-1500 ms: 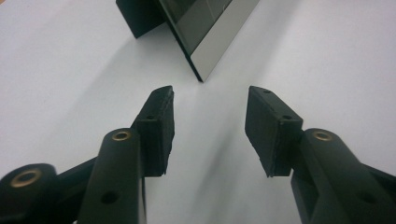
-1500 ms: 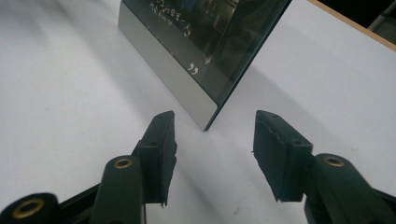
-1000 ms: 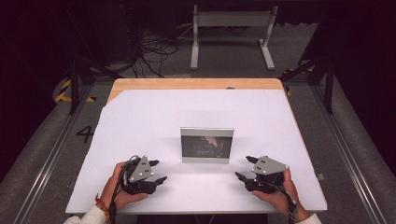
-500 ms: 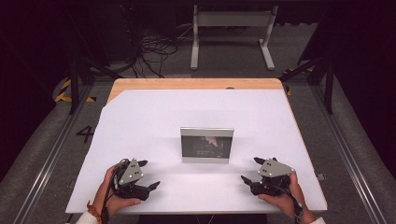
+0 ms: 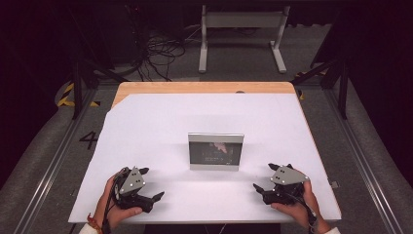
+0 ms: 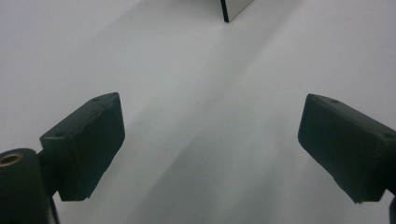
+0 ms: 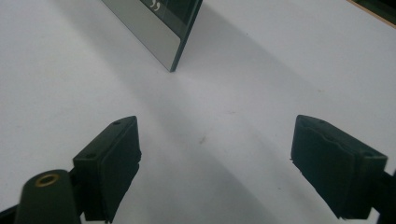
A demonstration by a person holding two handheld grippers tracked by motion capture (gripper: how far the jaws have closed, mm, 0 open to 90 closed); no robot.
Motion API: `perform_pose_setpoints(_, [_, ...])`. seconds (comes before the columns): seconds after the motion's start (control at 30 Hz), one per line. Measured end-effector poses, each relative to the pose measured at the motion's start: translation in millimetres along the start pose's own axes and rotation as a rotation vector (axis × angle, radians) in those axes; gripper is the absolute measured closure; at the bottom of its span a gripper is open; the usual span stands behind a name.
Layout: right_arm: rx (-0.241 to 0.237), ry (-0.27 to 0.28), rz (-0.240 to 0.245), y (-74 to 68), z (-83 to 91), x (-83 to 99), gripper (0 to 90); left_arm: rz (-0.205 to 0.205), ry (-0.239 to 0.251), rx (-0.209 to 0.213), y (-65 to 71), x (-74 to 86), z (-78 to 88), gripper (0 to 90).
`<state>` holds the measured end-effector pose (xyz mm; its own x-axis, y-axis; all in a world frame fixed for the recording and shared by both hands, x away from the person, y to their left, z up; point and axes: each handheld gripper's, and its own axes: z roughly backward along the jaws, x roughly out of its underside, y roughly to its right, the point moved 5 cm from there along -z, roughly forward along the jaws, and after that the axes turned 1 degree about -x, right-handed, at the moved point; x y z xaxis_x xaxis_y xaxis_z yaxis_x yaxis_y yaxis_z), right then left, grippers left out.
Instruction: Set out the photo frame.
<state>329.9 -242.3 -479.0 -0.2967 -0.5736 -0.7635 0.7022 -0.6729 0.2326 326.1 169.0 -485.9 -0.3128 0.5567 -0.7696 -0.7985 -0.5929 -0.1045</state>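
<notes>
Standing upright near the middle of the white counter was a small framed panel, silver border around a dark face with faint light marks, too blurred to read. Left tool sat near the front edge of the counter, to the left of the panel and closer to the person, well apart from it, held in the left hand, grey plate on top. In the left gripper view its jaws were spread wide with bare white surface between them, nothing held; a corner of the panel showed at the top, far off. Right tool sat to the right of the panel and nearer the person, also apart from it, held in the right hand. In the right gripper view its jaws were wide apart too, empty, and the panel stood ahead on its edge, seen from its side, casting a soft shadow. A wooden strip of the counter showed behind the panel at the far edge.
</notes>
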Motion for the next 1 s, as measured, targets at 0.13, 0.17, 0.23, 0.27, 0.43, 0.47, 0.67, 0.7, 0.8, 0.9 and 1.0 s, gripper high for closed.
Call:
perform_pose_setpoints(0.13, [-0.004,-0.002,0.004,-0.7,-0.5,-0.6,13.2,0.000,-0.005,-0.005,-0.2,1.4,-0.3,6.1])
perform_pose_setpoints(0.17, [-0.004,-0.002,0.004,-0.7,-0.5,-0.6,13.2,0.000,-0.007,-0.008,-0.4,1.9,-0.2,6.1])
perform_pose_setpoints(0.23, [0.001,0.002,0.004,-1.3,-0.8,-1.9,13.2,0.010,-0.004,-0.011,-2.0,2.6,0.7,6.1])
perform_pose_setpoints(0.27, [0.001,0.000,0.004,-2.0,-1.3,-2.0,13.2,0.013,-0.003,-0.011,-2.4,2.7,0.6,6.1])
perform_pose_setpoints(0.43, [0.007,-0.011,0.017,-4.0,-3.0,-1.1,13.4,0.015,-0.007,-0.018,-2.8,2.2,-1.4,6.8])
perform_pose_setpoints(0.47, [0.011,-0.010,0.020,-3.8,-2.9,-0.9,13.4,0.013,-0.005,-0.017,-2.4,1.6,-1.9,6.9])
perform_pose_setpoints(0.67, [0.011,-0.005,0.016,-2.9,-1.5,-0.2,13.5,0.005,-0.011,-0.011,-1.4,1.0,-4.7,6.5])
perform_pose_setpoints(0.7, [0.011,-0.003,0.012,-3.0,-1.7,-0.4,13.5,0.004,-0.011,-0.010,-1.4,1.0,-5.0,6.7])
perform_pose_setpoints(0.8, [0.011,-0.005,0.011,-3.3,-2.5,-0.4,13.5,0.008,-0.013,-0.005,-1.2,1.3,-5.8,7.0])
perform_pose_setpoints(0.9, [0.011,-0.006,0.020,-3.3,-2.3,-0.5,13.5,0.001,-0.018,-0.004,-0.9,1.4,-7.2,7.1])
perform_pose_setpoints(1.0, [0.013,-0.007,0.022,-3.5,-2.5,-0.3,13.5,-0.001,-0.023,-0.002,-0.2,1.4,-8.4,7.1])
